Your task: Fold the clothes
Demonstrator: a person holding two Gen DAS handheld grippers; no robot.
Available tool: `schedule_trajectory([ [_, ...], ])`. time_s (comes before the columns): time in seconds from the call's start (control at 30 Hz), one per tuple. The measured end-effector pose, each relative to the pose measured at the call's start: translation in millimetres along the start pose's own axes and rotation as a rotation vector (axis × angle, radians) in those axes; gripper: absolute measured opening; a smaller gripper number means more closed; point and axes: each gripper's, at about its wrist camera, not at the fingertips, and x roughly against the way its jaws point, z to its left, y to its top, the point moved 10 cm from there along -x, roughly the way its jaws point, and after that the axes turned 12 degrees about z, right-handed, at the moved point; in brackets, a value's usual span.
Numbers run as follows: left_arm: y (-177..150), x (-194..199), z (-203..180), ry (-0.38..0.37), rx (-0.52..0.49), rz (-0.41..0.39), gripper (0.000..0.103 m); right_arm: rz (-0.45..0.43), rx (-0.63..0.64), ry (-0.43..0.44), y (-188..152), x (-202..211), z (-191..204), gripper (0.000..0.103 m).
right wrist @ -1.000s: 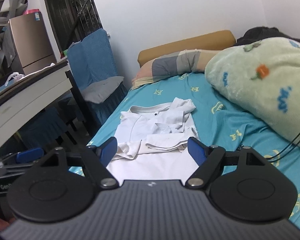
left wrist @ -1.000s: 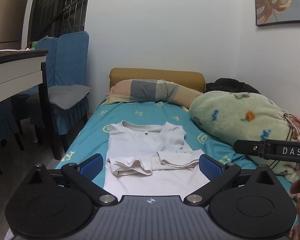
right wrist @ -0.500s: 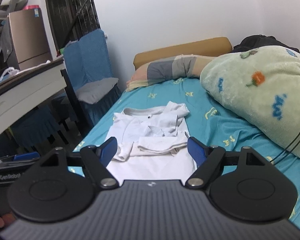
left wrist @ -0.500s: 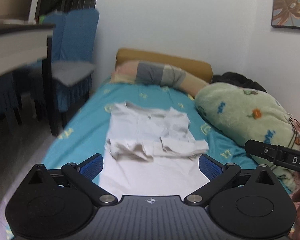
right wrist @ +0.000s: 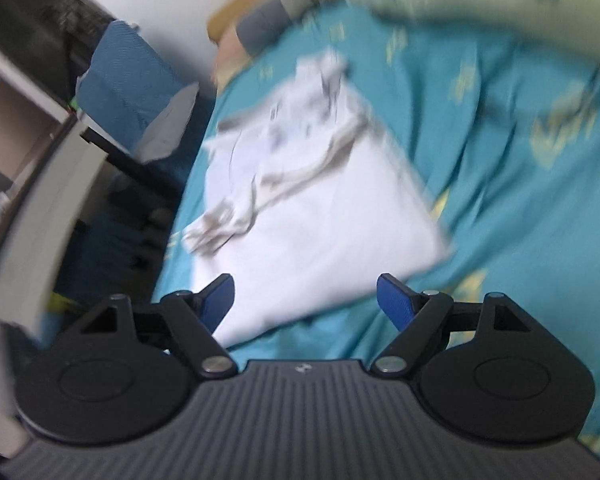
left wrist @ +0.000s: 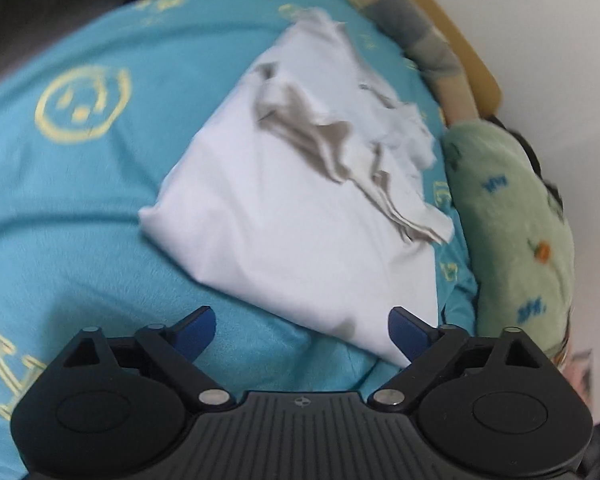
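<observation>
Left gripper (left wrist: 302,330): jaws spread, just been closing a little, pinching nothing; near hem of white T-shirt (left wrist: 300,208) lies between the pads. Right gripper (right wrist: 305,300): jaws spread, empty. Shirt lies on teal bedsheet (left wrist: 80,200), sleeves folded inward. Beyond shirt: striped pillow (left wrist: 416,28), green blanket (left wrist: 516,220) alongside.
</observation>
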Motion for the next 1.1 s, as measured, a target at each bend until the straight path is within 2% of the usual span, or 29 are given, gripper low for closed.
schedule_trajectory([
  [0.1, 14, -5, 18, -0.080, 0.120, -0.008, 0.083, 0.081, -0.160, 0.131, -5, -27, -6, 0.080],
  [0.17, 23, -2, 23, -0.104, 0.151, -0.037, 0.073, 0.078, -0.229, 0.157, -3, -39, -13, 0.080],
  [0.27, 33, -1, 34, -0.111, 0.193, -0.067, 0.048, 0.041, -0.311, 0.133, 4, -47, -30, 0.066],
  [0.33, 37, -2, 40, -0.111, 0.210, -0.076, 0.017, -0.004, -0.373, 0.131, 10, -45, -43, 0.058],
  [0.37, 40, -4, 41, -0.121, 0.216, -0.076, 0.012, -0.028, -0.406, 0.136, 12, -43, -50, 0.053],
  [0.43, 44, 0, 35, -0.148, 0.202, -0.093, 0.009, -0.065, -0.454, 0.136, 15, -40, -58, 0.038],
  [0.5, 48, 8, 26, -0.172, 0.171, -0.122, 0.008, -0.089, -0.430, 0.114, 18, -38, -57, 0.016],
  [0.57, 49, 19, 13, -0.202, 0.133, -0.159, 0.007, -0.123, -0.377, 0.098, 21, -31, -47, 0.011],
  [0.67, 46, 45, -10, -0.267, 0.078, -0.224, 0.006, -0.178, -0.293, 0.119, 25, -6, -26, 0.008],
  [0.77, 35, 77, -21, -0.317, 0.070, -0.266, 0.004, -0.228, -0.221, 0.152, 26, 25, -6, 0.006],
  [0.87, 13, 110, -32, -0.359, 0.045, -0.265, 0.003, -0.245, -0.200, 0.181, 18, 62, 8, 0.005],
  [1.0, -32, 147, -36, -0.392, 0.029, -0.237, 0.003, -0.308, -0.149, 0.249, -14, 123, 20, 0.003],
  [1.1, -61, 147, -25, -0.367, 0.021, -0.219, 0.003, -0.313, -0.093, 0.229, -37, 143, 22, 0.003],
])
